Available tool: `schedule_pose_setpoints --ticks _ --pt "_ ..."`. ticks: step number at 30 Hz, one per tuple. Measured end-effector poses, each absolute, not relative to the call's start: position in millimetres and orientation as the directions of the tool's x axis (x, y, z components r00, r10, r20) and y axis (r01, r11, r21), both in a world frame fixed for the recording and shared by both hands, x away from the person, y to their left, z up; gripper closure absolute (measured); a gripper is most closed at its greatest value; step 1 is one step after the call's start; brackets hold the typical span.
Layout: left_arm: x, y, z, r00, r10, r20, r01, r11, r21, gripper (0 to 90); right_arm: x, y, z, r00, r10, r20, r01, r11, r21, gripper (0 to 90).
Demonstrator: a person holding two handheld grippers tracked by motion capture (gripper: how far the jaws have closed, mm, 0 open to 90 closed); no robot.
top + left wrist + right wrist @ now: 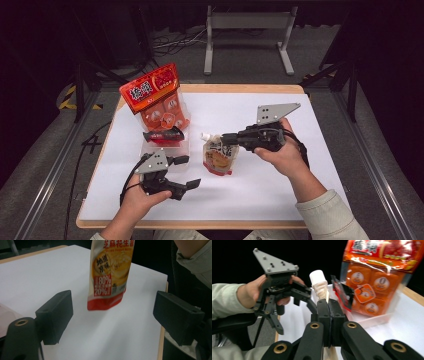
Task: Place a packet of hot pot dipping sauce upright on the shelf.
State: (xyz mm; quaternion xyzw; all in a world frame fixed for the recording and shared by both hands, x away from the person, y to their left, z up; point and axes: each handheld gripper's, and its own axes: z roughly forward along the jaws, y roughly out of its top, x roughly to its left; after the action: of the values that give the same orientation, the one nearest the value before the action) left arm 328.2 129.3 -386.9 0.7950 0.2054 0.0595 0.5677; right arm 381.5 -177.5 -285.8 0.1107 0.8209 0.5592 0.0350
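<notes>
White worktop | your right hand-held gripper pinches the upright spouted pouch near its cap | your left hand-held gripper gapes wide, empty, beside it

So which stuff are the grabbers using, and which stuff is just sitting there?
In use:
spouted pouch, pinched near its top by the right gripper
left gripper, open beside it

Just sitting:
orange snack pack
clear tray
dark packet

glossy foil pouch, matt white table sheet — wooden edge, shiny plastic-wrapped pack.
</notes>
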Motion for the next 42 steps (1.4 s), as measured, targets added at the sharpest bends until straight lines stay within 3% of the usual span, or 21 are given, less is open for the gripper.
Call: schedule_pose_setpoints --ticks 14,18,21,24,33,39,42 --pt "337 114 -374 0.928 0.350 -0.123 0.214 -0.235 0.948 27.5 374 -150 -294 -0.991 0.113 0.078 0.117 0.394 0.911 89.8" --pt "337 110 -372 0.941 0.312 -0.128 0.208 -0.238 0.949 35.0 373 -143 -297 -0.995 0.070 0.075 0.098 0.419 0.903 89.8" --pt "336 109 -371 0.947 0.295 -0.128 0.202 -0.236 0.951 45.3 371 -139 -299 -0.996 0.051 0.067 0.082 0.433 0.898 89.7" --pt "335 110 -370 0.952 0.281 -0.122 0.193 -0.242 0.951 61.6 371 -137 -300 -0.997 0.046 0.063 0.077 0.437 0.896 89.6" --pt "335 115 -368 0.957 0.259 -0.128 0.195 -0.251 0.948 83.8 370 -137 -300 -0.998 0.041 0.049 0.061 0.426 0.903 88.8" --pt "334 117 -367 0.958 0.256 -0.129 0.194 -0.247 0.949 87.5 369 -137 -301 -0.998 0.044 0.041 0.055 0.403 0.913 84.6" --pt "334 118 -364 0.960 0.252 -0.120 0.185 -0.256 0.949 88.0 367 -139 -299 -0.998 0.050 0.038 0.054 0.380 0.924 77.9"
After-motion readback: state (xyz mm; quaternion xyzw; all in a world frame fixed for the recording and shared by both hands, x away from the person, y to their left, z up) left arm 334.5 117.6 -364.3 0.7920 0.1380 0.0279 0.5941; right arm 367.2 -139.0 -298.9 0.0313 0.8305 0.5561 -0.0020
